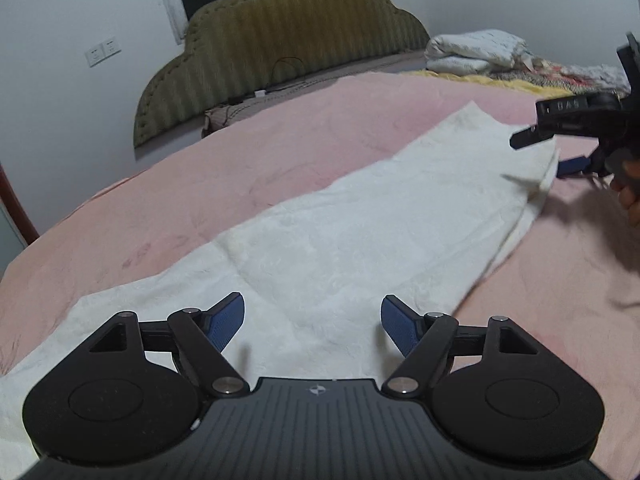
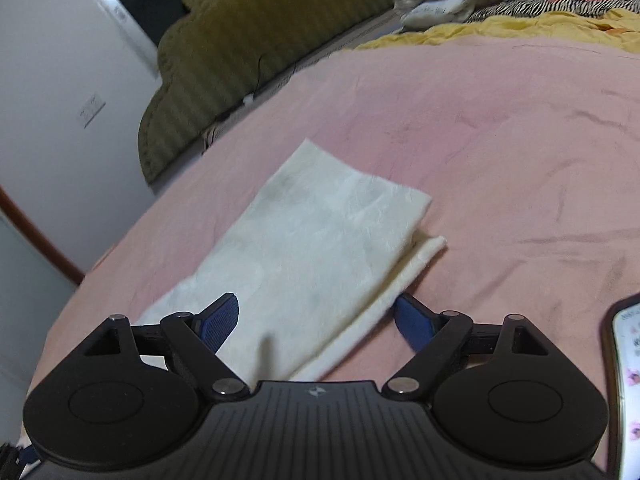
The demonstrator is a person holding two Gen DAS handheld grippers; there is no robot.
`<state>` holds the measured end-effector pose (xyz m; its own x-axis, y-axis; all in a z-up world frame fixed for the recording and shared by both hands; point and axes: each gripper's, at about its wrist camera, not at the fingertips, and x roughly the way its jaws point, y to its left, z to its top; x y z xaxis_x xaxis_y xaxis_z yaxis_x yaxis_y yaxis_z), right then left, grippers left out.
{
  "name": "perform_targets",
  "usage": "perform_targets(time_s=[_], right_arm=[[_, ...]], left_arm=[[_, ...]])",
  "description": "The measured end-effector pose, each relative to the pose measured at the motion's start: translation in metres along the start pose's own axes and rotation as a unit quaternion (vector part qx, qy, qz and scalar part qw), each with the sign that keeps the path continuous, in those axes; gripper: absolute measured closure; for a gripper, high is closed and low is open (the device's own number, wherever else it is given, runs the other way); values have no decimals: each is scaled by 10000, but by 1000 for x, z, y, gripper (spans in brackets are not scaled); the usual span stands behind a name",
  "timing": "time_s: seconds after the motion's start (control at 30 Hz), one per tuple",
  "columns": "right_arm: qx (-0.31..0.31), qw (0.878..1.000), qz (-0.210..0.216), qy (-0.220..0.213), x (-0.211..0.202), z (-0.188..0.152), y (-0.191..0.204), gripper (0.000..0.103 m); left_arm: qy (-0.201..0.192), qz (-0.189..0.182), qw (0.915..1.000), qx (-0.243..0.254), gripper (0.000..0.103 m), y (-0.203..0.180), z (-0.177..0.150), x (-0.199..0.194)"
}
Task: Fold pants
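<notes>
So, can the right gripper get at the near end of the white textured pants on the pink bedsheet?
Probably yes: the right gripper is open, straddling the white textured pants, and nothing lies between them on the pink bedsheet.

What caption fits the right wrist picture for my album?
Open right gripper poised over white pants lying folded lengthwise on a pink bedsheet.

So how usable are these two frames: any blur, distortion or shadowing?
Left wrist view: strong fisheye bend, white pants sharp, right tool smeared at the edge. Right wrist view: tilted, headboard motion-blurred, soft shadow on the pants by the tool.
</notes>
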<state>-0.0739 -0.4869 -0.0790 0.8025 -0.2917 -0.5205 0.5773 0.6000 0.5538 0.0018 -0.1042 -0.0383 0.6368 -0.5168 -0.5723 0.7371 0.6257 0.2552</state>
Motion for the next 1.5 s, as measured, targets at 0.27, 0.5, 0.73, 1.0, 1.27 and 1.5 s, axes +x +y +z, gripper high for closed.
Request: perform_targets(time_s=[0.27, 0.5, 0.73, 1.0, 1.27, 1.5], right_arm=[[159, 9986, -133, -488, 15, 1, -7, 65], [45, 9988, 79, -482, 14, 8, -8, 80], [362, 9990, -61, -262, 17, 5, -18, 80], [638, 9974, 242, -244, 32, 12, -26, 84], [-2013, 9752, -162, -904, 10, -1, 55, 91], [-3664, 9258, 153, -916, 6, -34, 118, 91]], left_arm=[[88, 26, 9996, -267, 24, 8, 6, 4], [296, -385, 9928, -1092, 24, 23, 16, 18], [373, -499, 9846, -1634, 24, 37, 22, 22], [759, -986, 9519, -2801, 24, 59, 27, 44], [869, -2220, 8783, -4144, 19, 93, 43, 74], [642, -3388, 8034, -4855, 10, 78, 72, 113]])
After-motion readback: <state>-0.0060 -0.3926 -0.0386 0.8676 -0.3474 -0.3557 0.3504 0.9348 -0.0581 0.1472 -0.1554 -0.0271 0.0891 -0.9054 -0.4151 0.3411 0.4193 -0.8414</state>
